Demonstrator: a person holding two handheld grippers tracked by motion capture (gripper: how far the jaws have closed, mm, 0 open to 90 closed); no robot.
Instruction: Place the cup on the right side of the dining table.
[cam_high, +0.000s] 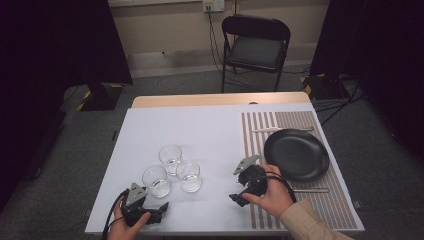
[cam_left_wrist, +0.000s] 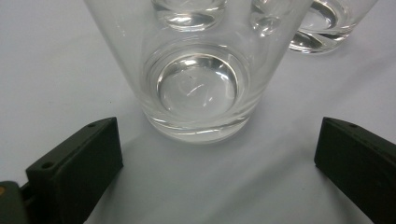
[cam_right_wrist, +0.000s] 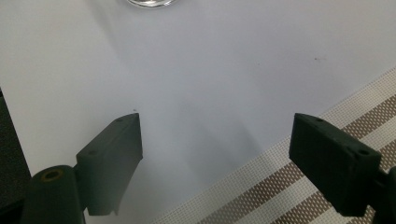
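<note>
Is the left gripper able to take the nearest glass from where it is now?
Probably yes. The left gripper is open, with its jaws spread wider than the base of the nearest glass, which stands straight ahead on the white table. Nothing lies between them. Two other glasses stand close behind.

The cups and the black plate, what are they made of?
The three cups look like clear glass: the table shows through them, and their thick bases glint. The black plate has a smooth, soft sheen; it could be glazed ceramic or plastic, I can't tell which.
</note>
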